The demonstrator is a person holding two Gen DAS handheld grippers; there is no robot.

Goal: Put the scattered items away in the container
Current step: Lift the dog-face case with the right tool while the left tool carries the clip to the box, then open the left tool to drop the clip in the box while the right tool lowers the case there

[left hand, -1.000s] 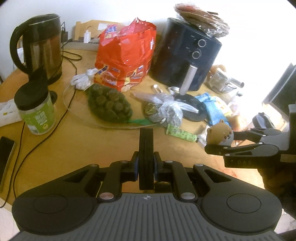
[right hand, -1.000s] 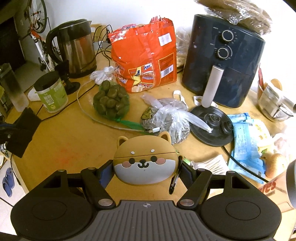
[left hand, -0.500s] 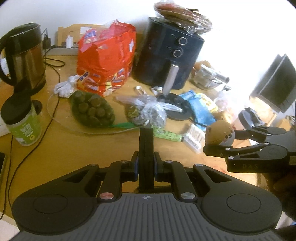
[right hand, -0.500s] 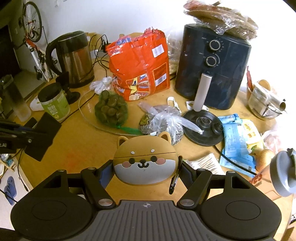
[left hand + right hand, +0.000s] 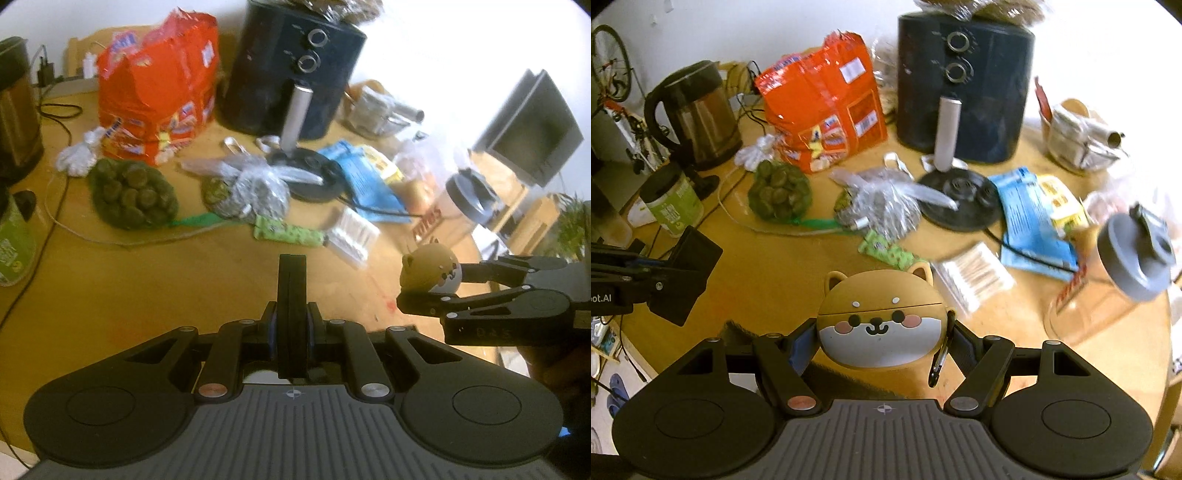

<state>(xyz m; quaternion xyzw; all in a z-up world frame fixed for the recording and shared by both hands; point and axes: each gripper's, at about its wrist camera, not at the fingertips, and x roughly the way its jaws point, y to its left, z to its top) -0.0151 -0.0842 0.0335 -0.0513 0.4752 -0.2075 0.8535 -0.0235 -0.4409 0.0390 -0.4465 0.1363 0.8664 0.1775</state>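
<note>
My right gripper (image 5: 881, 328) is shut on a brown-and-white dog-face earbud case (image 5: 879, 317) and holds it above the wooden table (image 5: 768, 273). The case also shows in the left wrist view (image 5: 430, 267), in the right gripper (image 5: 424, 291) at right. My left gripper (image 5: 291, 266) is shut and empty, fingers pressed together above the table; it shows at the left of the right wrist view (image 5: 685, 275). Scattered on the table: a green packet (image 5: 888, 251), a pack of cotton swabs (image 5: 973, 277), a clear bag (image 5: 882, 206), a net of green balls (image 5: 779, 192).
A black air fryer (image 5: 964, 88), an orange snack bag (image 5: 823, 99) and a kettle (image 5: 694, 114) stand at the back. A green jar (image 5: 670, 203) is at left. A blue packet (image 5: 1030, 218), a black round base (image 5: 960, 203) and a grey-lidded clear jar (image 5: 1123, 273) sit at right.
Both grippers have swung right across the table: the kettle and jar slid toward the left edge, and the grey-lidded jar and swab pack came closer. The right gripper kept hold of the case.
</note>
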